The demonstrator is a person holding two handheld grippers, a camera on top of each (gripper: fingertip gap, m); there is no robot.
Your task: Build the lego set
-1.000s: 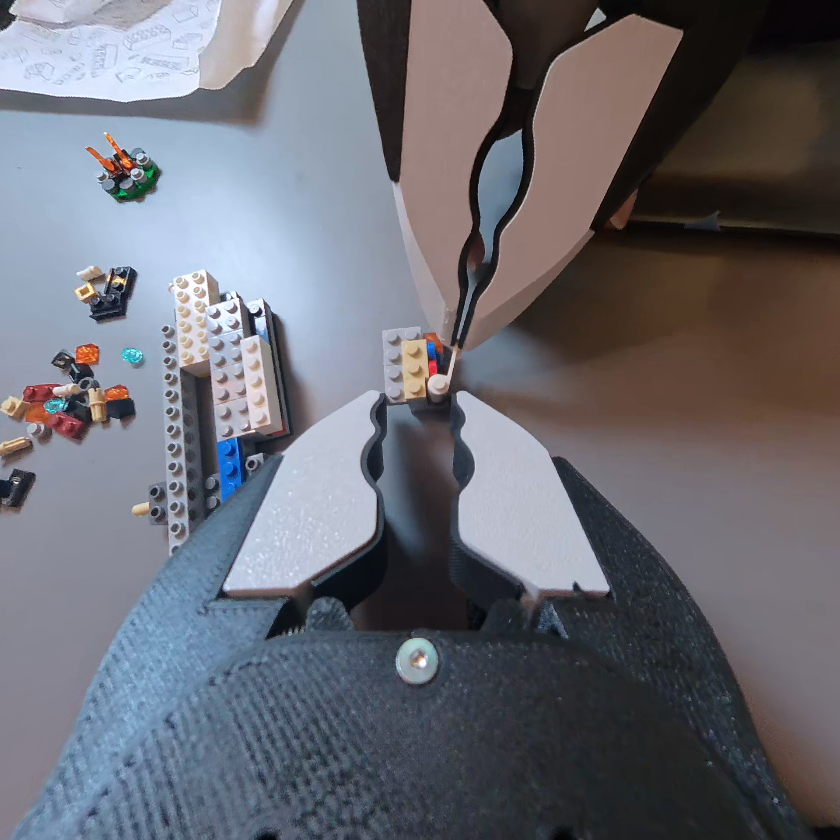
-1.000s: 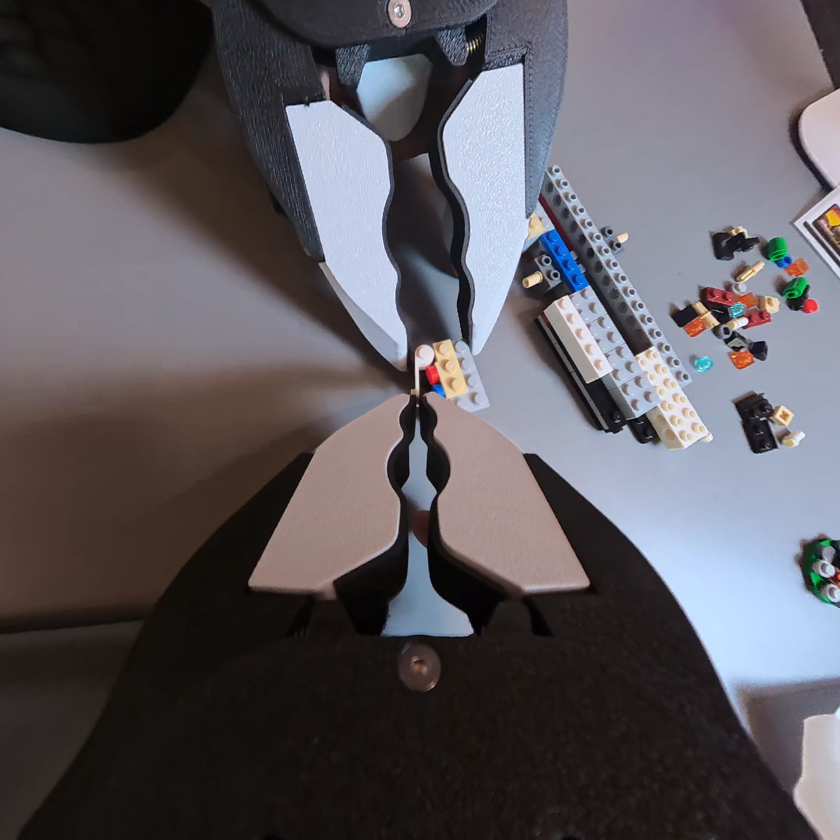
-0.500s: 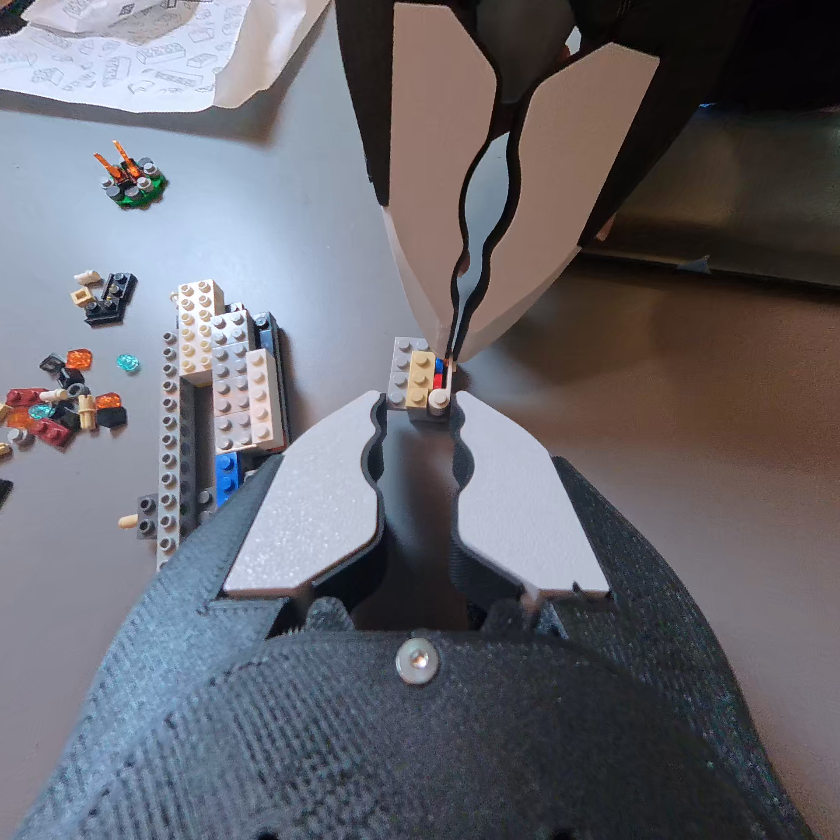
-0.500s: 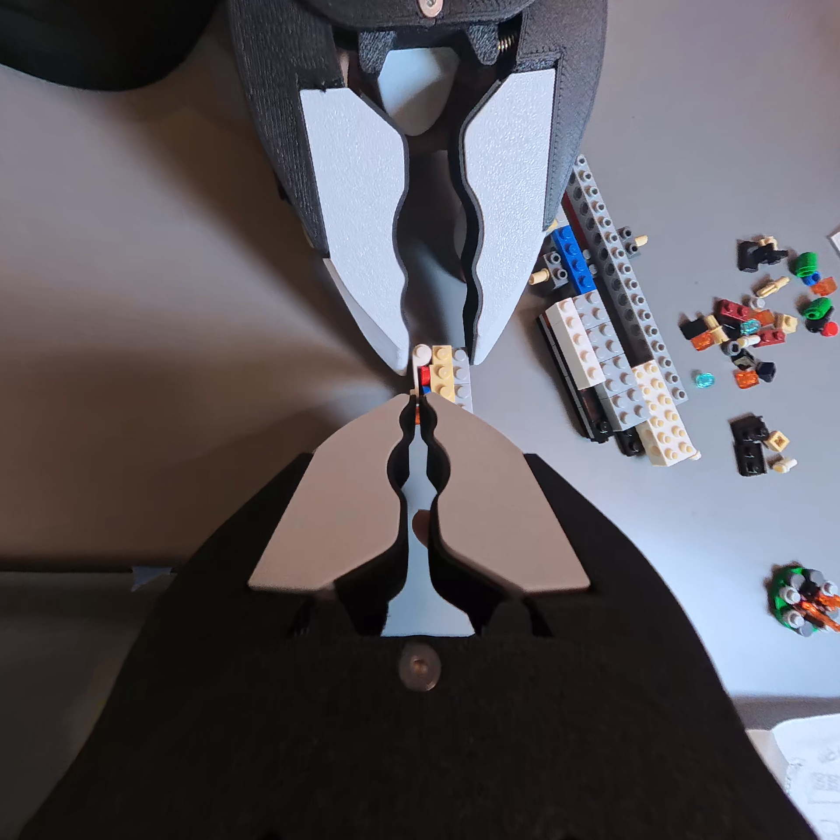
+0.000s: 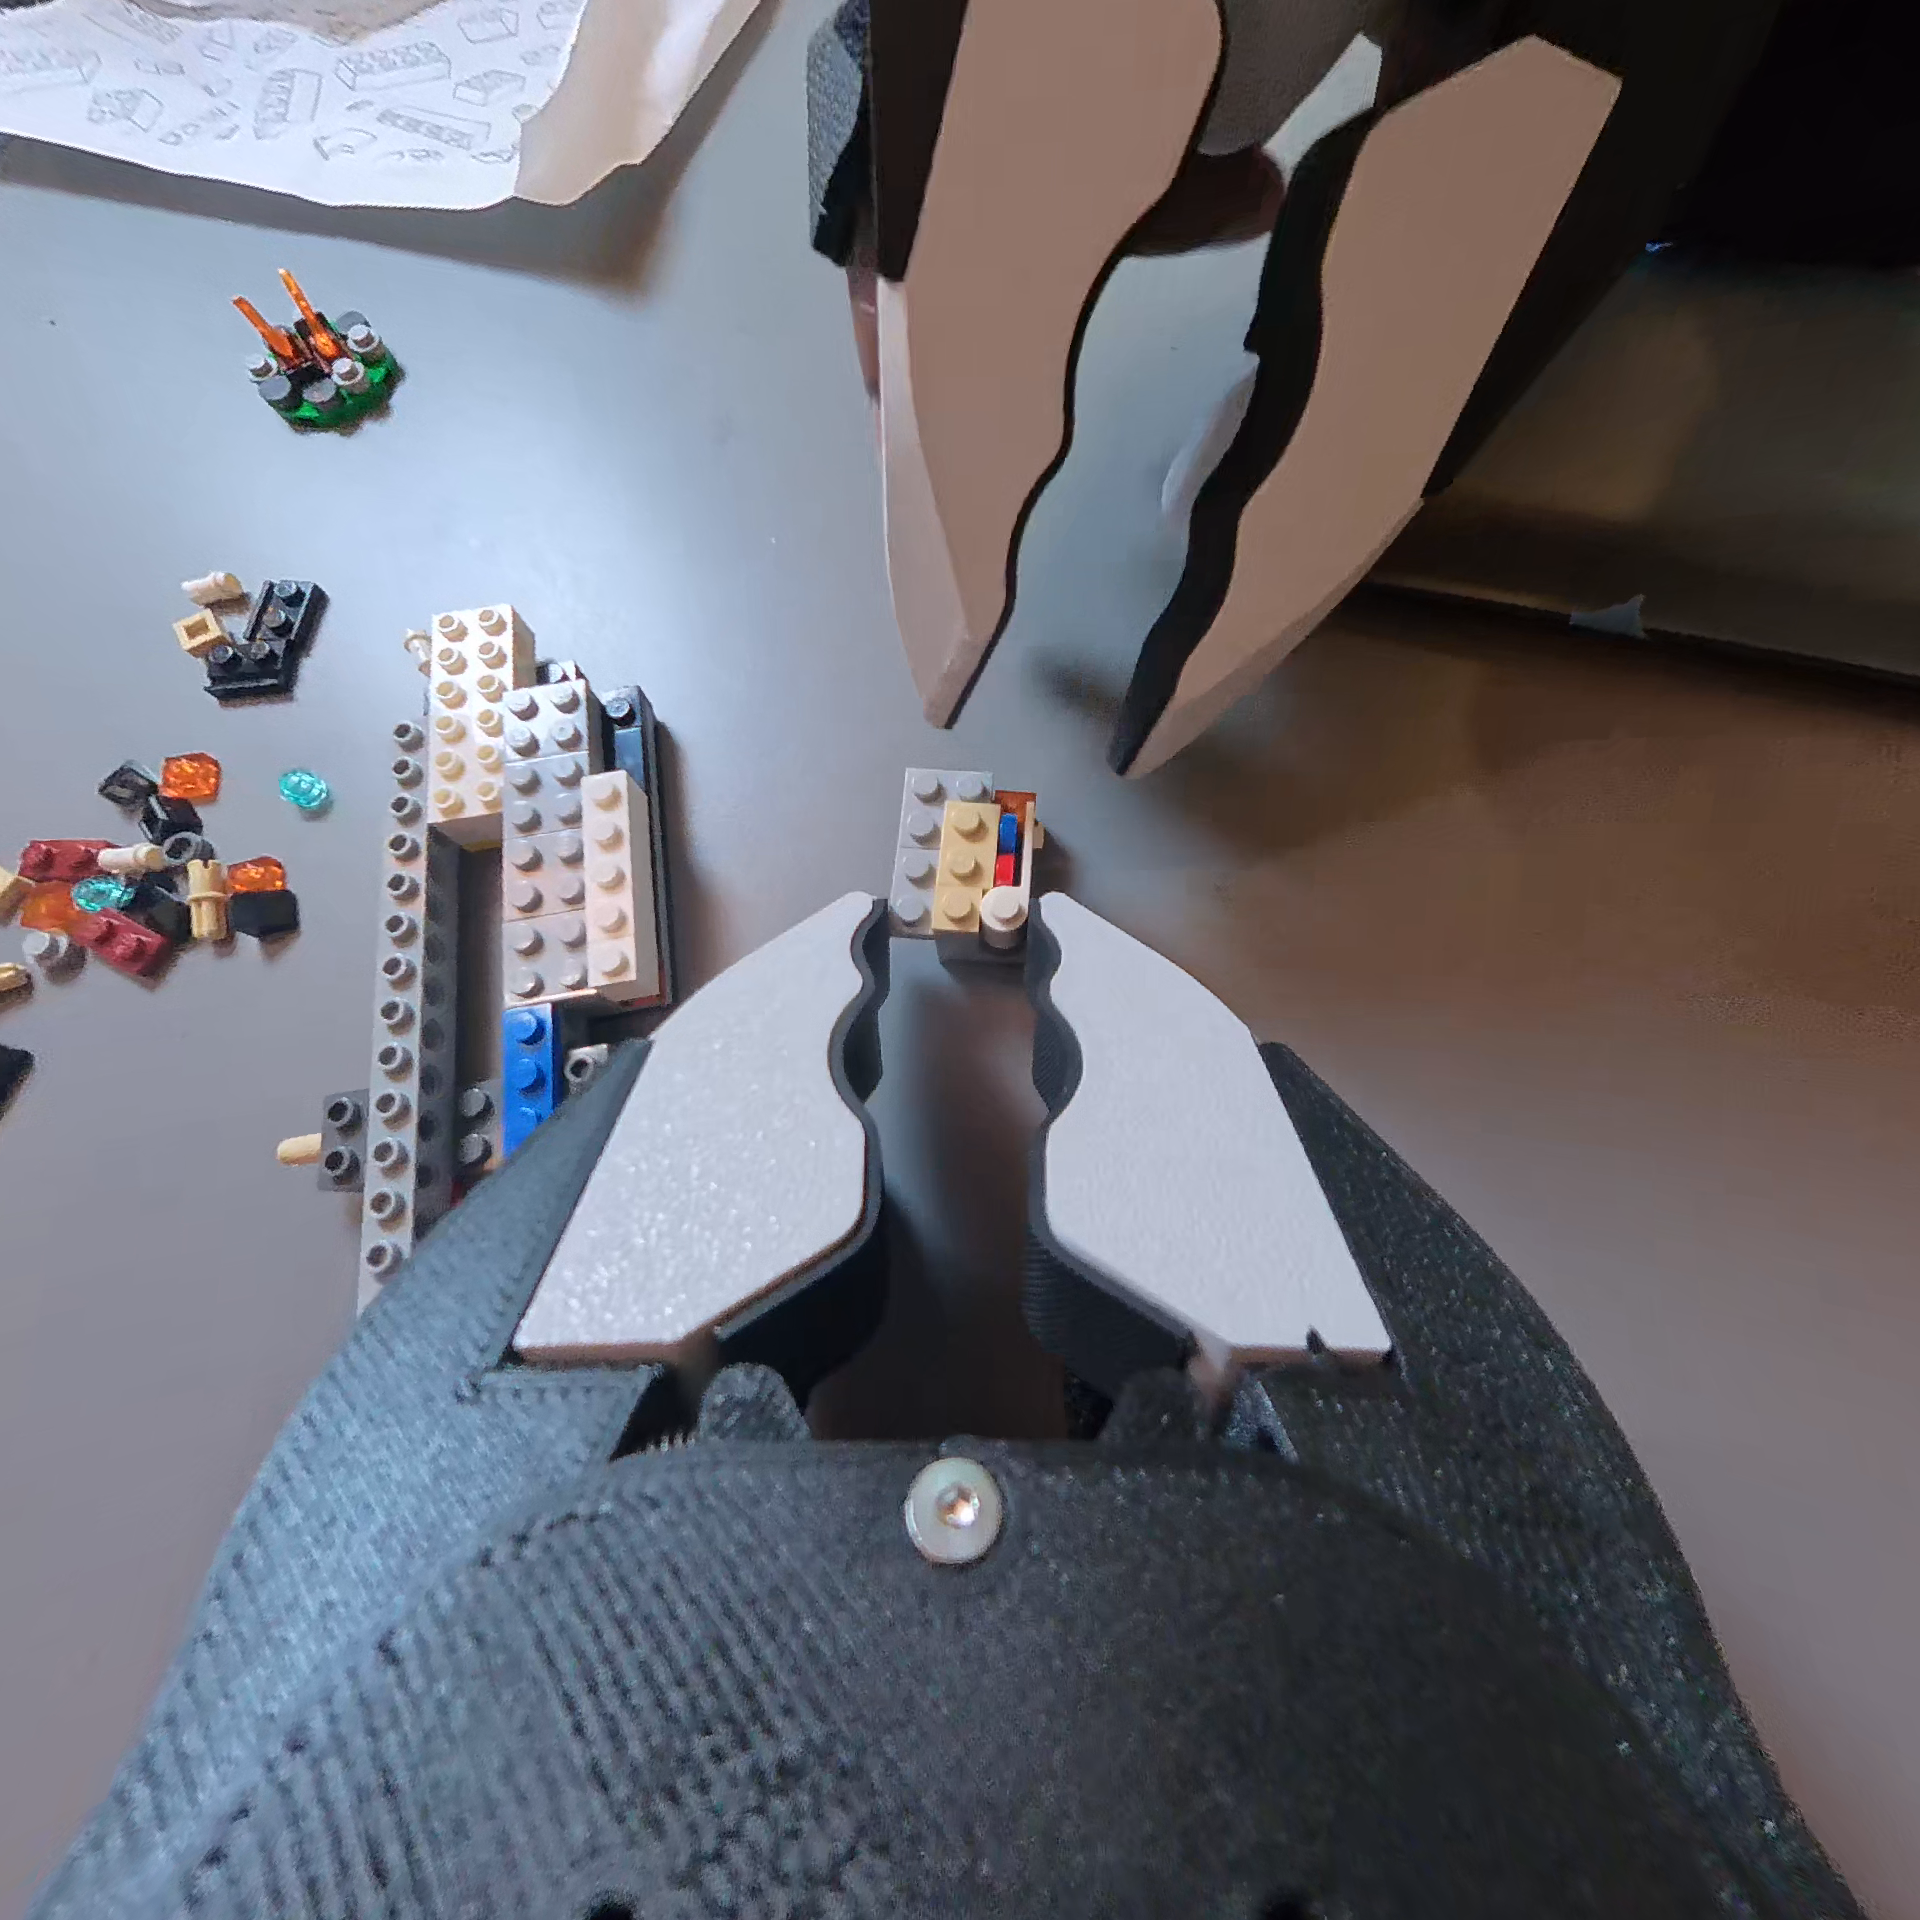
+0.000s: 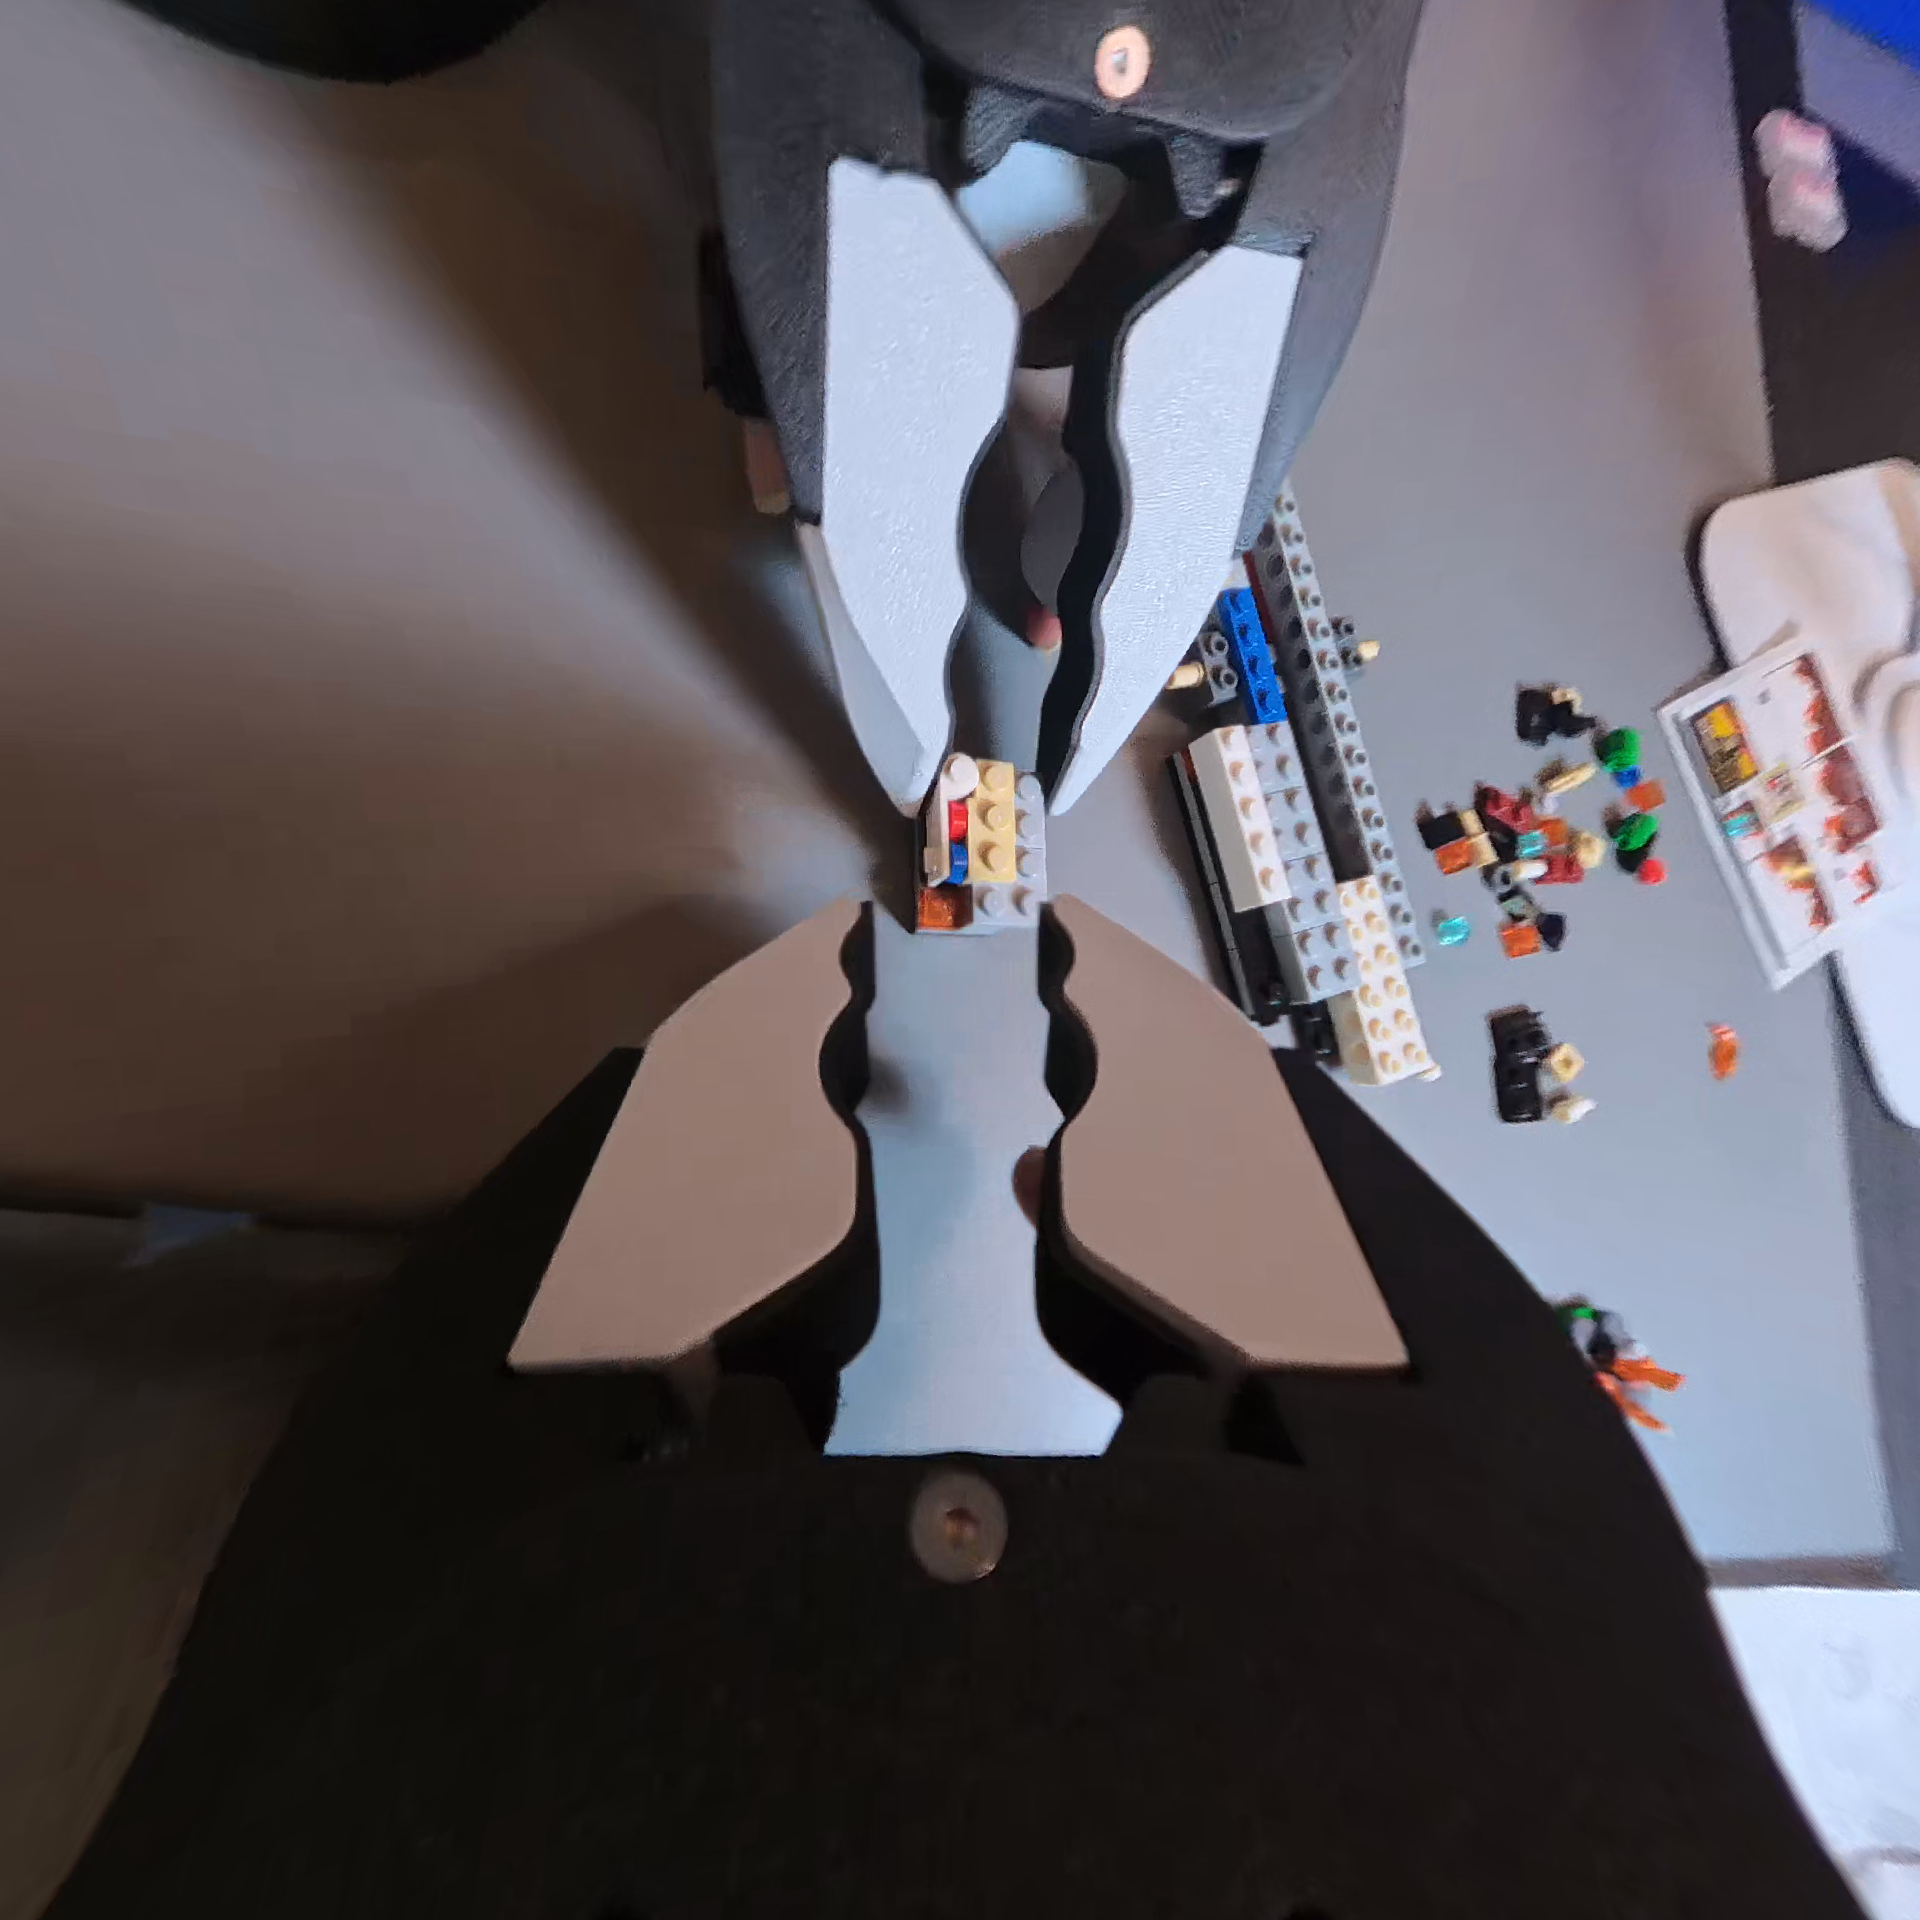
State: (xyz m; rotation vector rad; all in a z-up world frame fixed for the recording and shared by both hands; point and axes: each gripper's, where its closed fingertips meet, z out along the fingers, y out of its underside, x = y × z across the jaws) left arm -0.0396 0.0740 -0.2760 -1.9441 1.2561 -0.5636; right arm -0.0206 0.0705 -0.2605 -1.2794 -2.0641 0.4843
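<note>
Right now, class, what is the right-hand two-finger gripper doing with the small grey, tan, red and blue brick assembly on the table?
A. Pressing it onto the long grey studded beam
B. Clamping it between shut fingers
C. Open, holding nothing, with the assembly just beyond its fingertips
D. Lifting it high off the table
C: the right-hand gripper has its fingers spread with bare table between them, while the small brick assembly sits on the grey table between the left gripper's fingertips.

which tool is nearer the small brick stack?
Left. The left tool clamps the stack at its near end; the right tool is open, just beyond its far end, not touching.
</note>
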